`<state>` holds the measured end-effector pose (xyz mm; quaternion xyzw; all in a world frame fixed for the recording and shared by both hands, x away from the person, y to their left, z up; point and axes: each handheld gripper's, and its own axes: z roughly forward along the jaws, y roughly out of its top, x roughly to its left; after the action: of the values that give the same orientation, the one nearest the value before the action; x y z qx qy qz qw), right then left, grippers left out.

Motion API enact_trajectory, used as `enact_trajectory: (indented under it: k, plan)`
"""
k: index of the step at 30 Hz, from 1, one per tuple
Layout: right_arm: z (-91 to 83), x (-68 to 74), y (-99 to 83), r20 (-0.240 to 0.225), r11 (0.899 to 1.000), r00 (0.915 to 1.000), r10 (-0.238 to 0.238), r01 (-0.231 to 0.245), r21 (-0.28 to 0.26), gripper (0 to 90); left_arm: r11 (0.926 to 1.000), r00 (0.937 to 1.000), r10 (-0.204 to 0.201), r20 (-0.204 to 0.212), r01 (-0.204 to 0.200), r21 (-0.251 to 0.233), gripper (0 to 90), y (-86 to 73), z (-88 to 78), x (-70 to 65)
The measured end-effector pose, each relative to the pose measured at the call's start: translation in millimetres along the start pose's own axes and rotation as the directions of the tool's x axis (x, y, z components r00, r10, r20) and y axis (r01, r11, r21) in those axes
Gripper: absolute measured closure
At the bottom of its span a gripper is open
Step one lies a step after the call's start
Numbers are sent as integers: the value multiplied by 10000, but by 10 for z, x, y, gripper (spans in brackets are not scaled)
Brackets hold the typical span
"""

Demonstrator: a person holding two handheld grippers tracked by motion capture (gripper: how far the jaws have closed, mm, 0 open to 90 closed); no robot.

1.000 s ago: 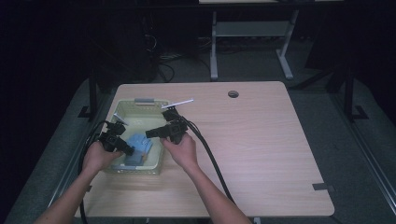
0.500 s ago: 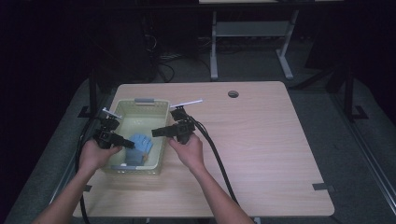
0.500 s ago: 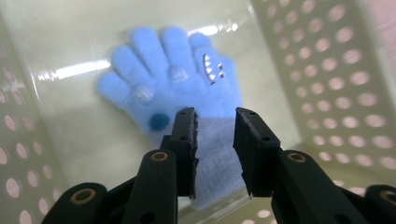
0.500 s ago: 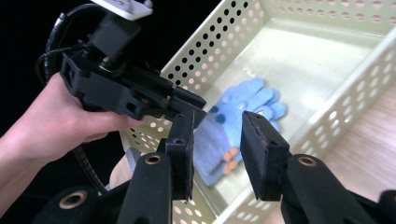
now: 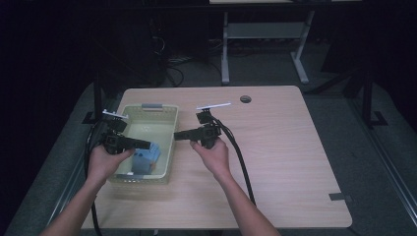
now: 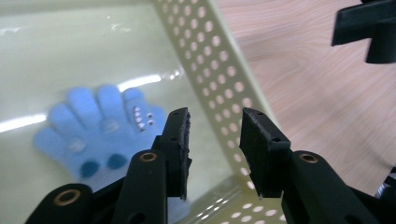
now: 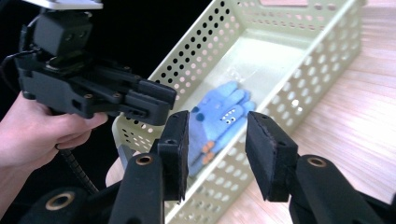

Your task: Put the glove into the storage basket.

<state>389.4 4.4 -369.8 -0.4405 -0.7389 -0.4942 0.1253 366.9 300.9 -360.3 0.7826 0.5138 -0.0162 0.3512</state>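
— Inside the basket (image 5: 169, 129): what is lying there?
— Blue glove (image 5: 146, 158), flat on the bottom. Left gripper (image 5: 142, 144) hovering above it, right gripper (image 5: 181, 135) beside the basket; both holding nothing, jaws just opening partway

No readable text, labels or numbers anywhere.

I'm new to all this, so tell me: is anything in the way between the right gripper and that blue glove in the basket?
Yes. The right gripper hangs outside the basket, so the perforated side wall stands between its open, empty jaws and the blue glove. The left gripper also hovers over the basket beside the glove.
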Motion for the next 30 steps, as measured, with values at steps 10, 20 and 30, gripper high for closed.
enact_trajectory:
  k: [10,20,30]
  plan:
    - [-248,-204,-77,129,9995,9996,271,-269,-143,566,9994,9989,211,414,-199,-279,523,-9,88,-168]
    - [-484,-351,-131,159,9977,9985,520,-513,-452,520,9968,9964,413,735,-360,-715,472,8,120,-317]
    - [-683,-468,-212,237,9955,9974,680,-663,-671,487,9946,9945,636,836,-563,-870,418,13,281,-502]
